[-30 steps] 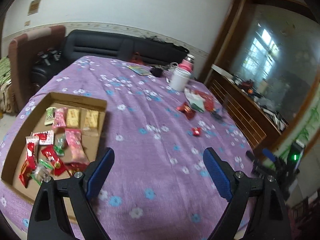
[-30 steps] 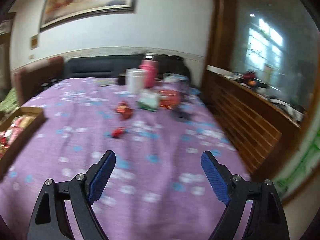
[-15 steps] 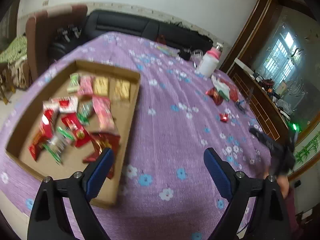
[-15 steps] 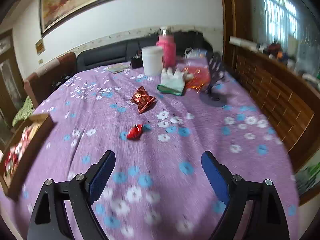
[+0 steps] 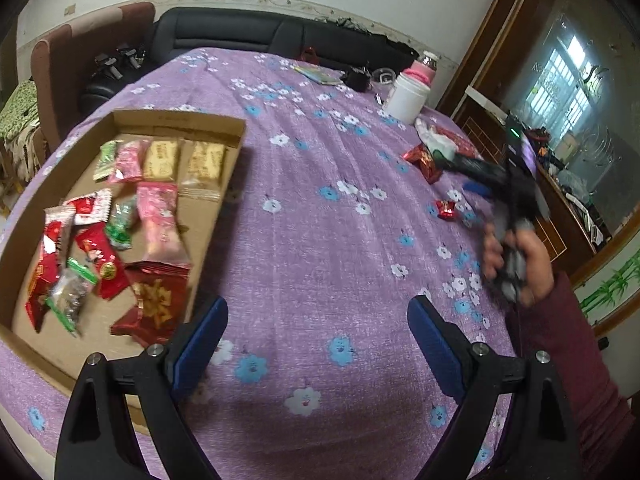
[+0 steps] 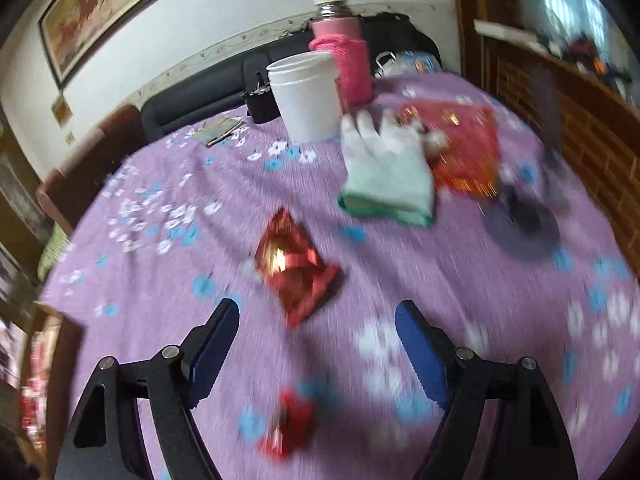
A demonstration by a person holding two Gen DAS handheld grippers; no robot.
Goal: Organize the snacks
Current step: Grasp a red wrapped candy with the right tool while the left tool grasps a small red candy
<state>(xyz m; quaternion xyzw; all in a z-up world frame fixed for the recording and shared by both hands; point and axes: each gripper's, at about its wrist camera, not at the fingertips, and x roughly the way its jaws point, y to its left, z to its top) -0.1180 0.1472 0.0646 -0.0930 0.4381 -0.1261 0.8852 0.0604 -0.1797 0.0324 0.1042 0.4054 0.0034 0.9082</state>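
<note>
the step in hand looks like a reach for the loose snacks on the right side of the purple flowered tablecloth (image 5: 320,240). the cardboard tray (image 5: 224,216) on the left already holds a spread of packets in 2 rough rows, so the job seems well along, with 2 red pieces left out on the cloth.

the right gripper (image 6: 316,332) points down at them: the larger red foil packet (image 6: 294,264) lies just beyond its blue tips, and the small red candy (image 6: 286,424) lies nearer, low between the arms of the tool. its jaws are closing, though nothing is pinched between them yet. i'd judge the next move calls for lowering over 1 of these, squeezing the crinkly wrapper without skidding it, then carrying it left to the tray.

the left gripper (image 5: 318,332) hangs with jaws wide and empty over bare cloth, just right of the tray's near corner.

only the left view shows the tray's contents and the person's hand (image 5: 516,256) in a dark red sleeve working the other tool – the right view catches just a blurred edge of the tray at far left. the right view alone gives a close look at the white glove (image 6: 386,168), the white cup (image 6: 306,94) and the pink bottle (image 6: 344,56) at the far side.
</note>
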